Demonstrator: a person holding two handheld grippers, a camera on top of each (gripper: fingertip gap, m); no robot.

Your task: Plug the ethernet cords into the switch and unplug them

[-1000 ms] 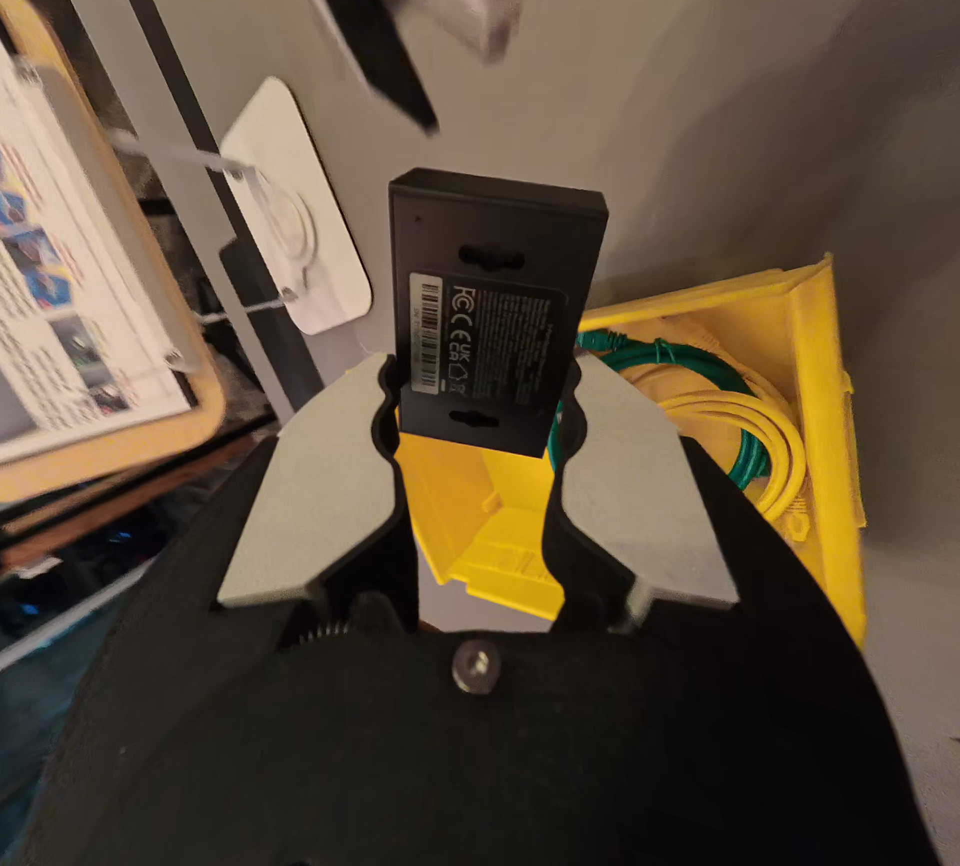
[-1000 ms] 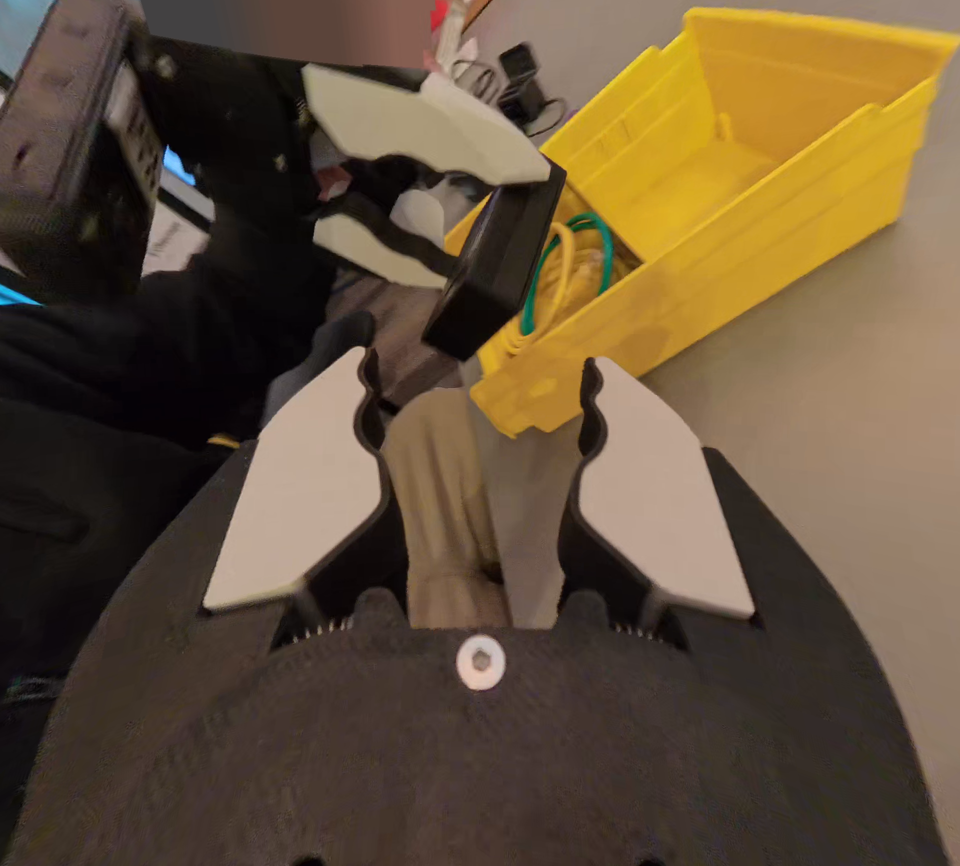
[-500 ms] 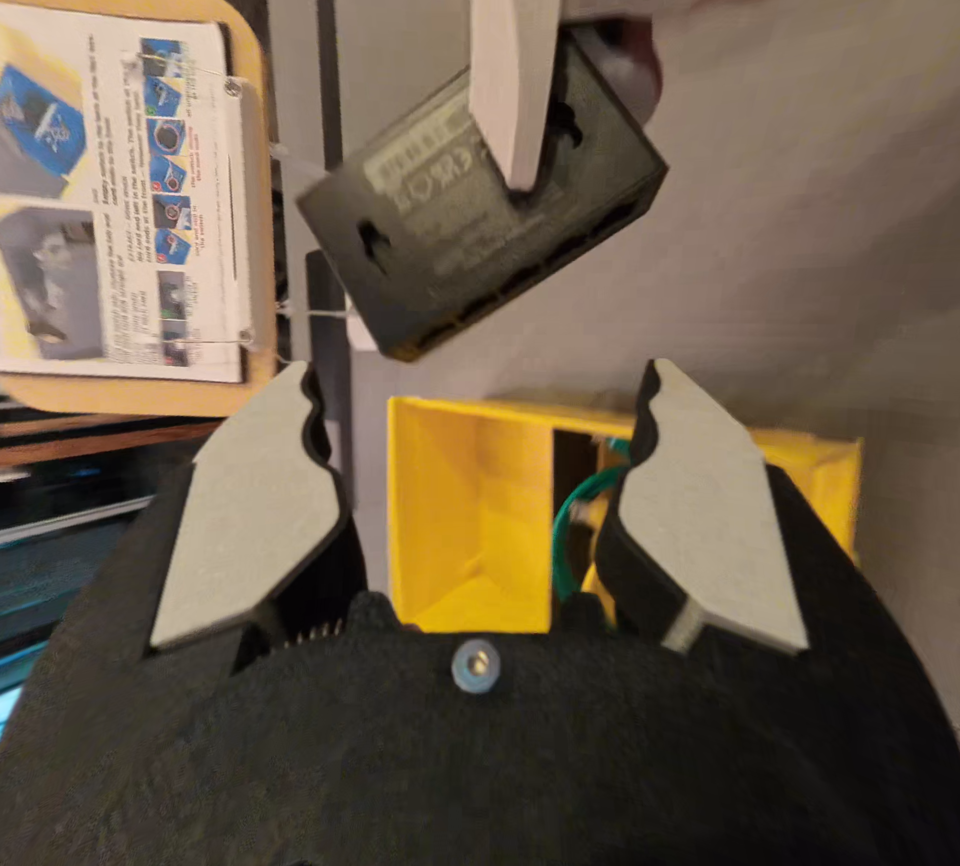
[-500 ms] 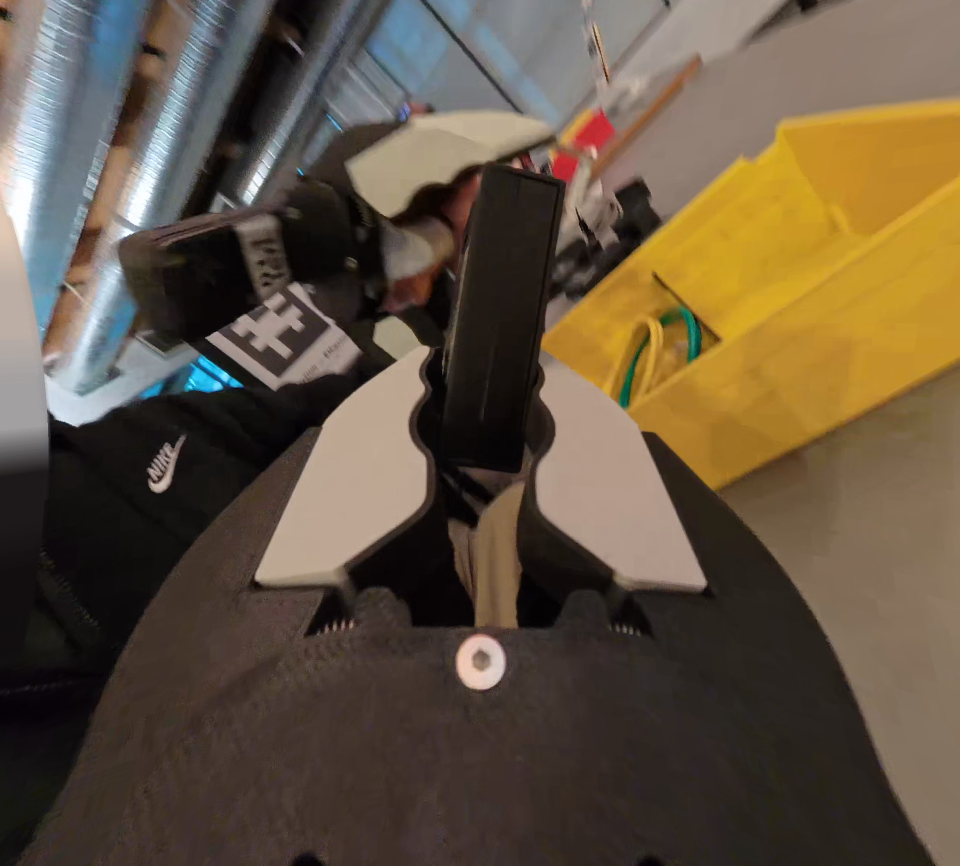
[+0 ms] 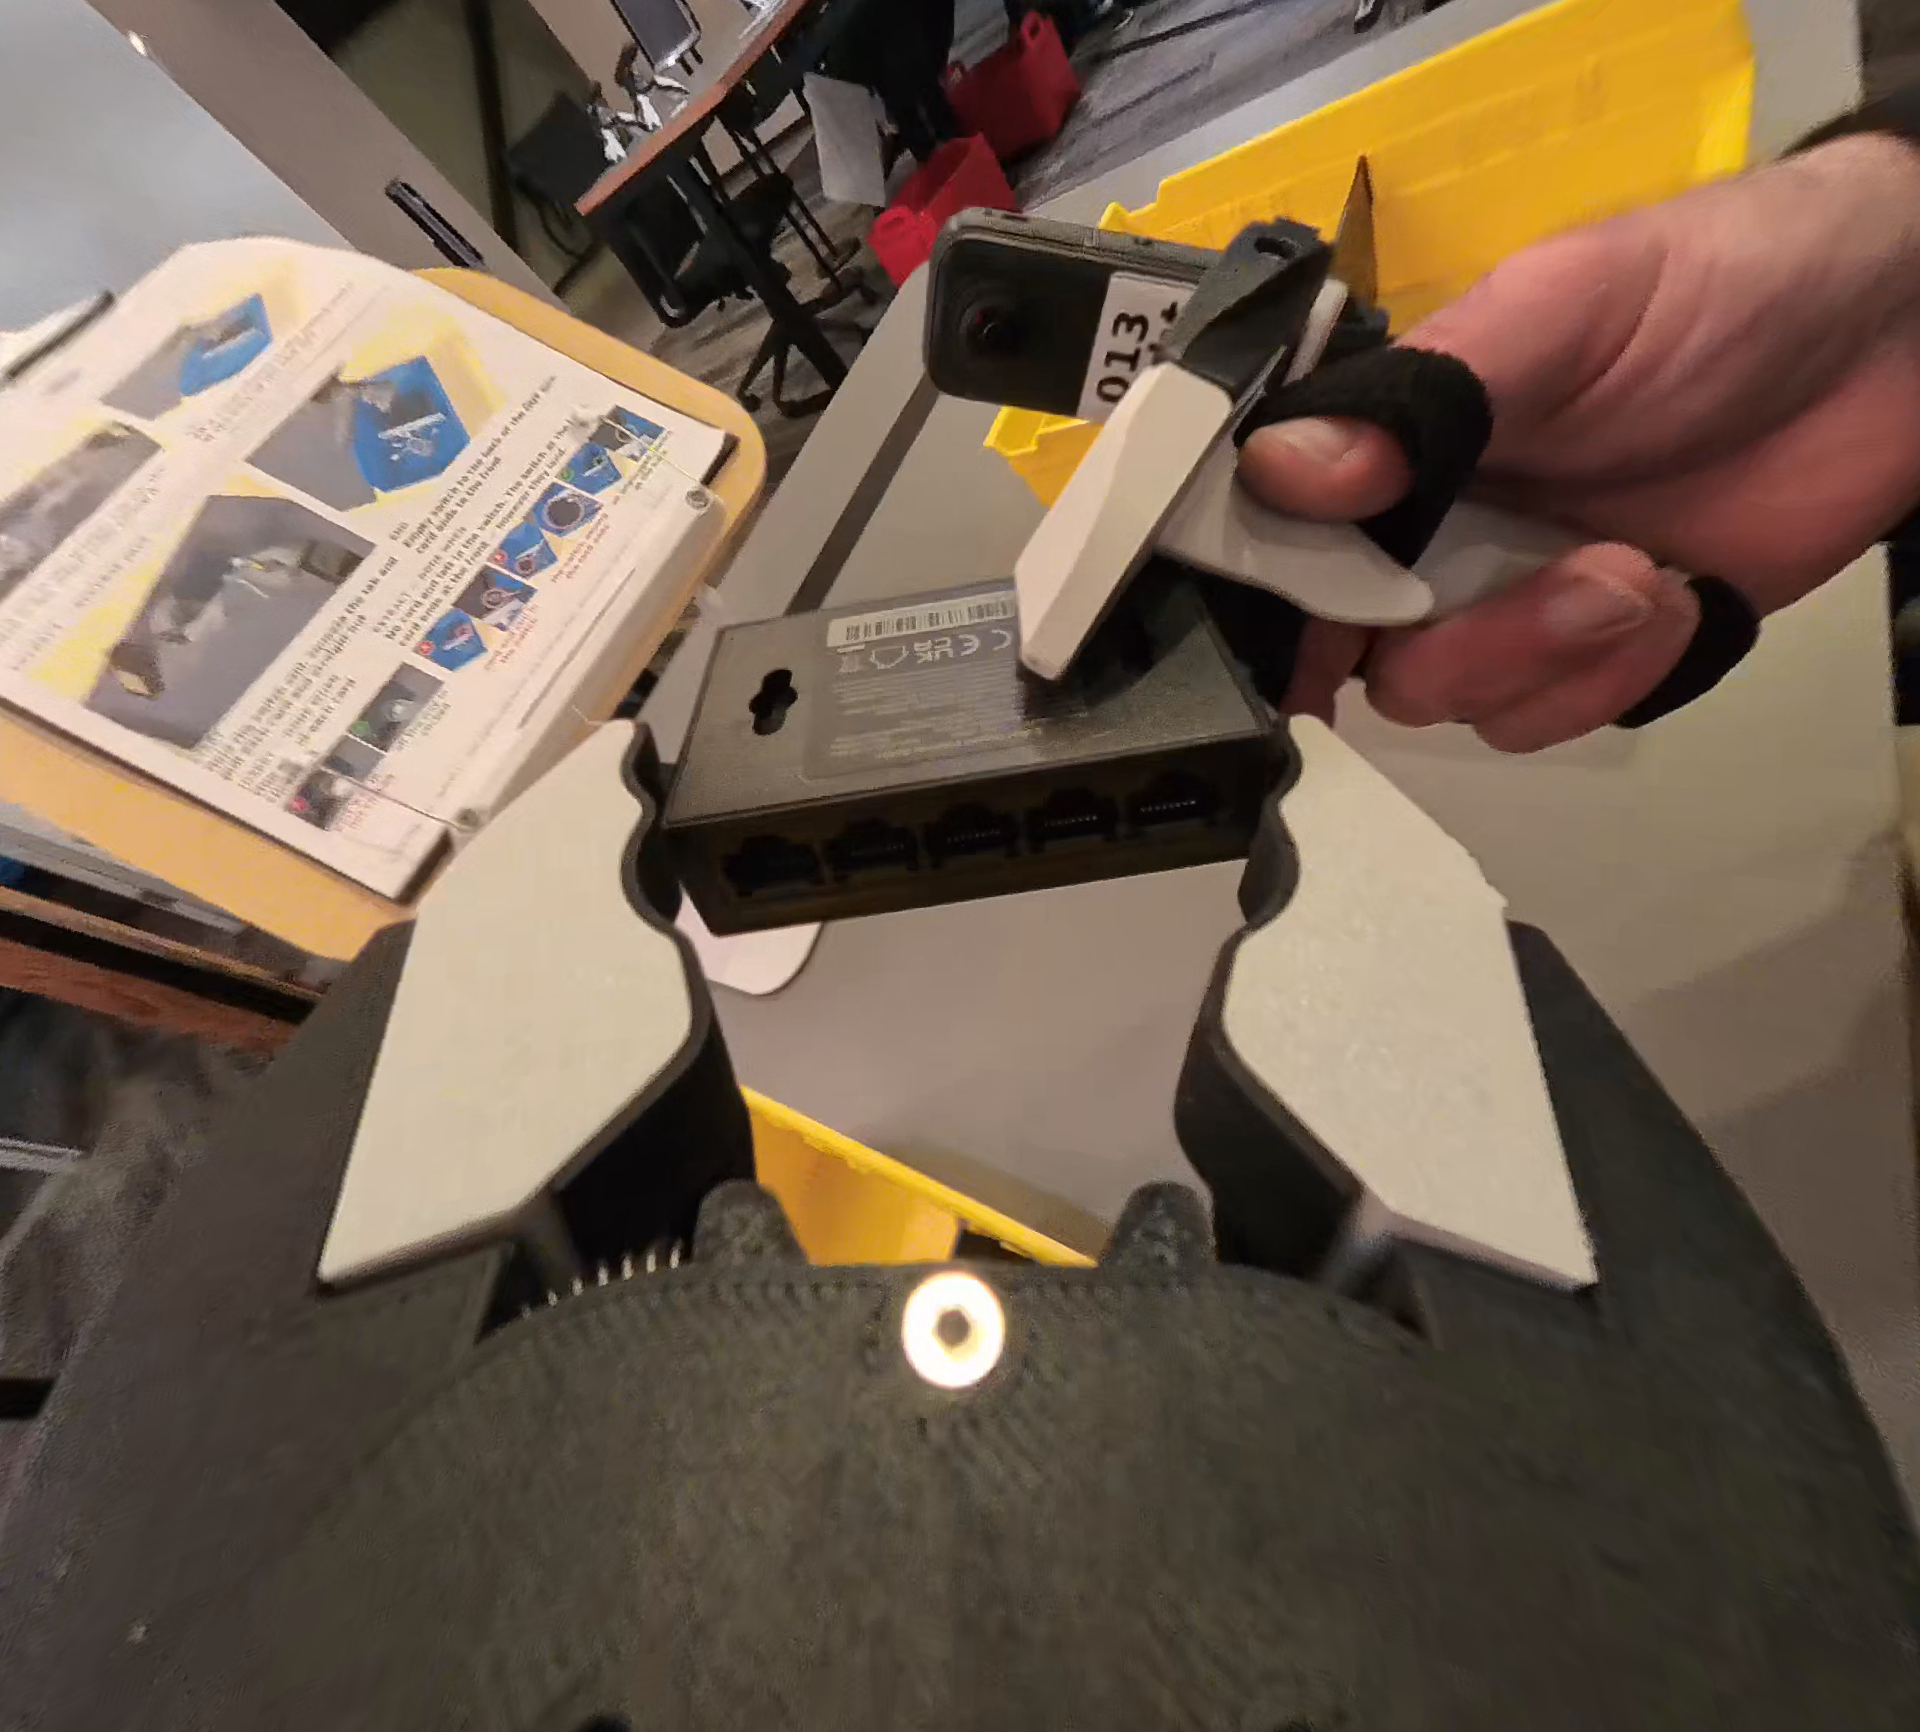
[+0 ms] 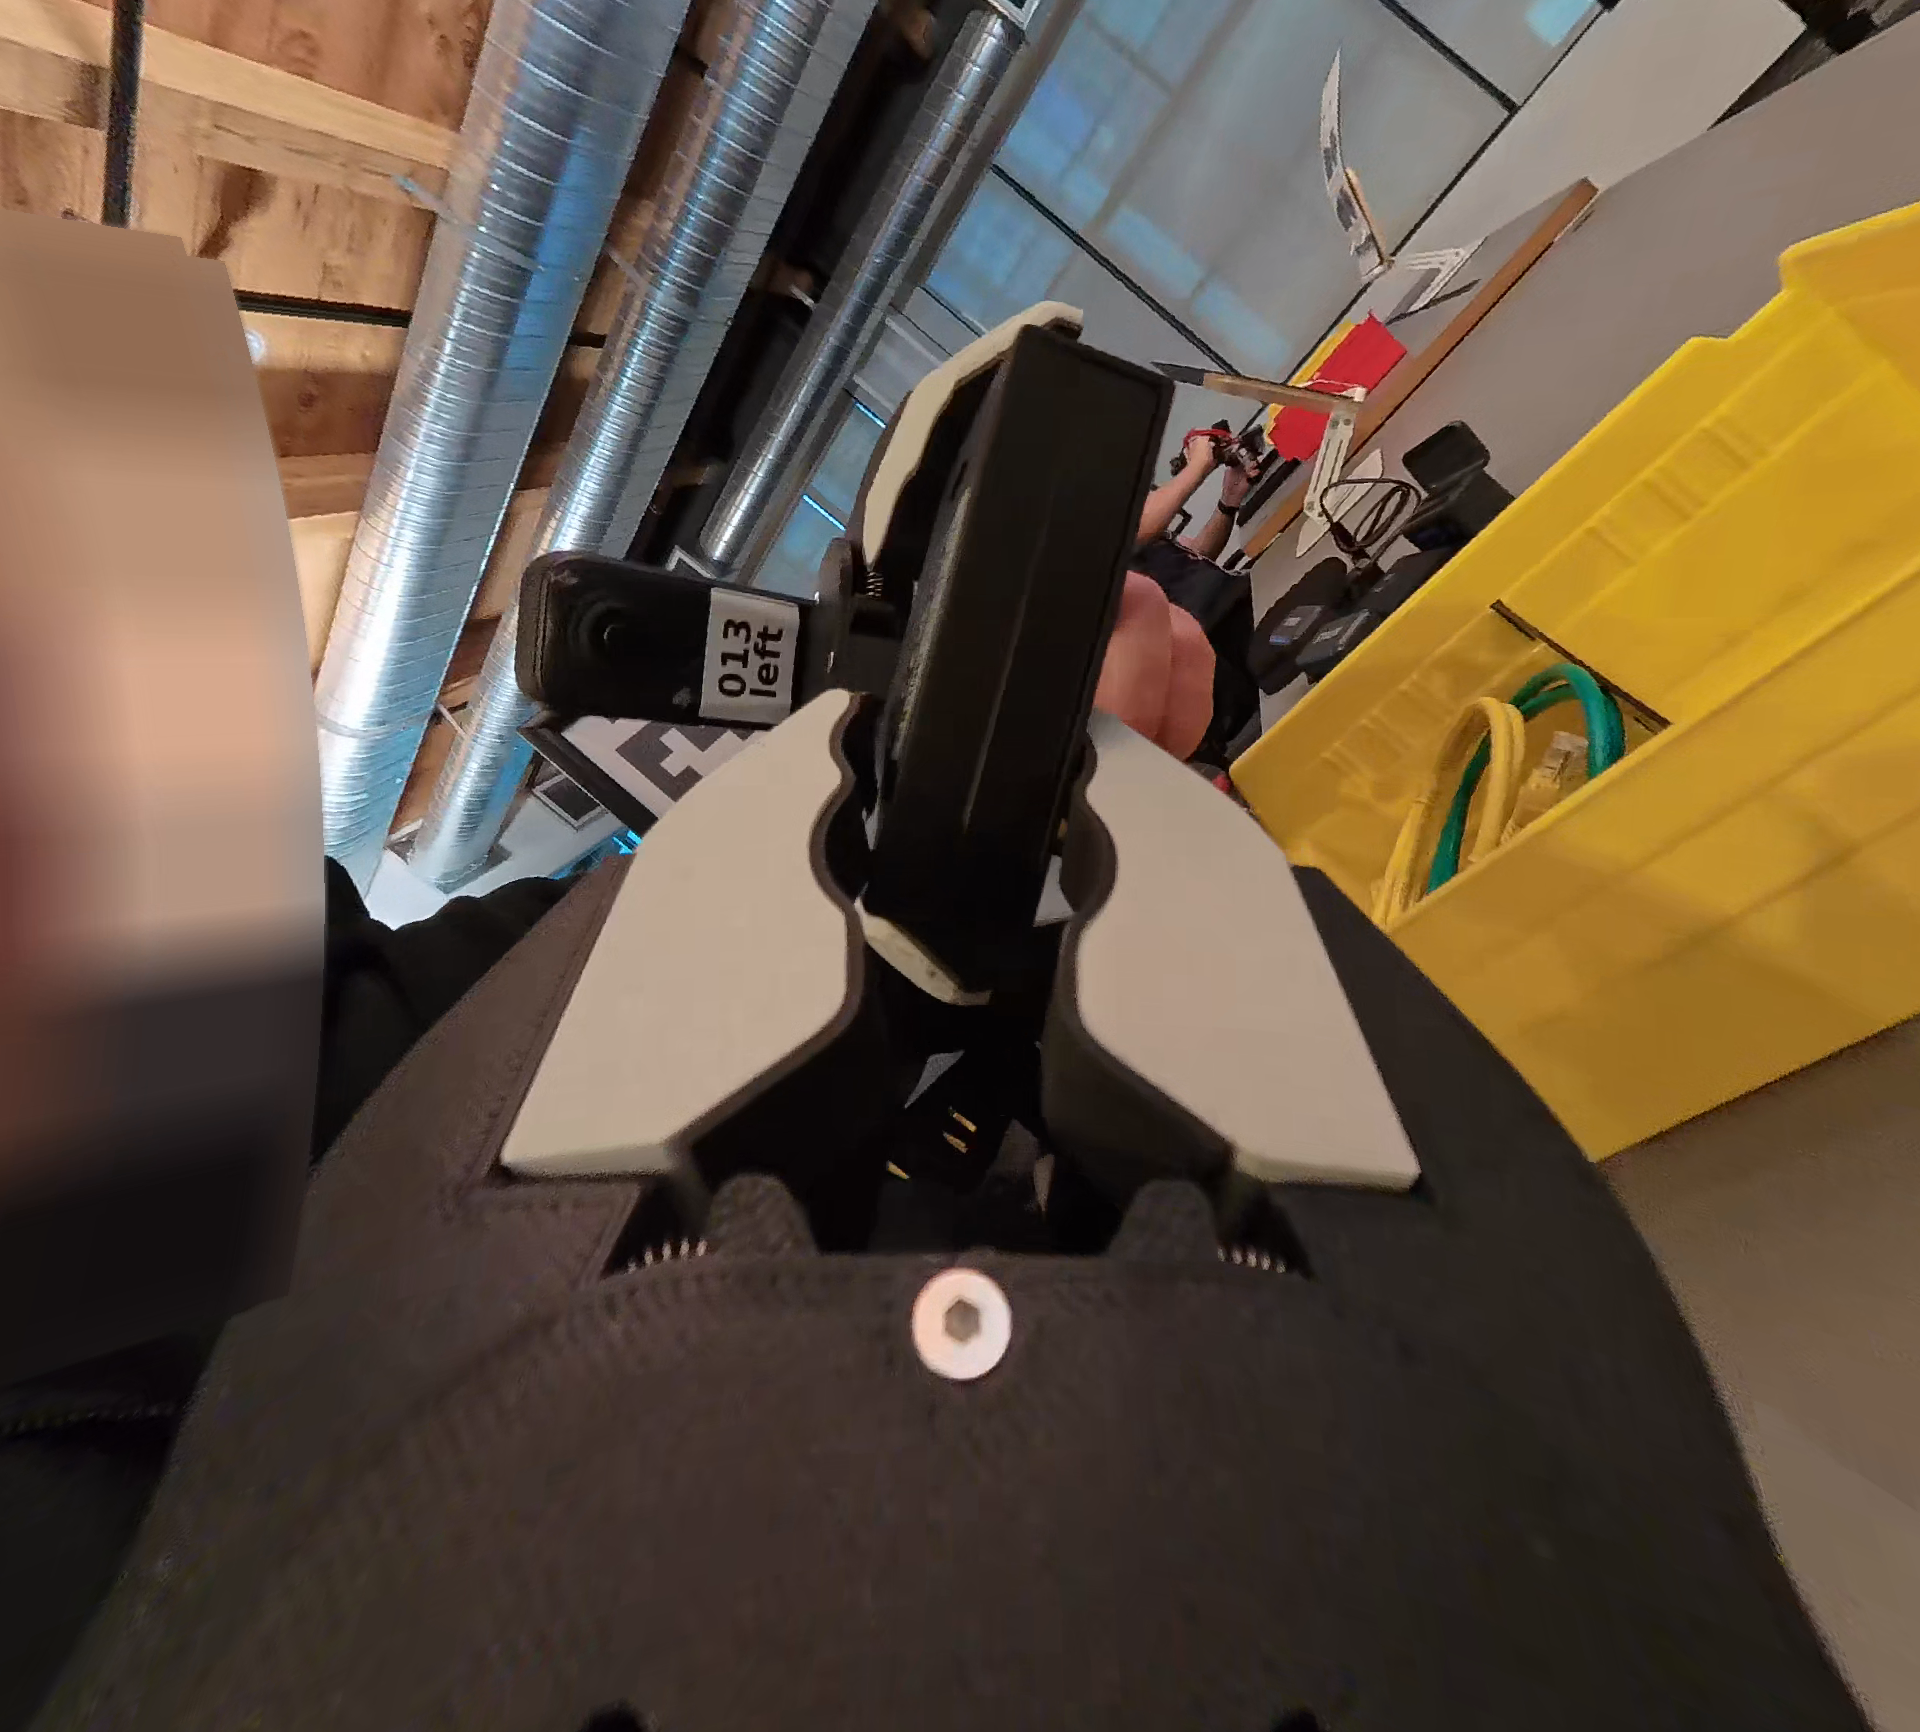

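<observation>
The black ethernet switch (image 5: 966,747) hangs in the air, underside up, with its row of ports facing my left wrist camera. My left gripper (image 5: 966,809) spans its length, one pad against each short end. My right gripper (image 6: 966,747) is shut on the switch (image 6: 1018,643) across its thin faces. In the left wrist view one white finger (image 5: 1101,529) of the right gripper lies on the switch's label. The yellow cord (image 6: 1455,778) and the green cord (image 6: 1558,695) lie coiled in the yellow bin (image 6: 1662,903). No cord is in a port.
A person's hand (image 5: 1662,394) holds the right gripper, with its camera (image 5: 1039,311) above the switch. A picture instruction board (image 5: 312,539) stands at the left. The yellow bin (image 5: 1455,124) sits on the grey table (image 5: 1455,851) behind. Desks and chairs fill the background. Only a small space, under 4 cm, lies between the two pairs of fingers.
My left gripper let go of the switch's width and opened. My right gripper shut on the switch and turned it. The left gripper has now closed on its two ends.
</observation>
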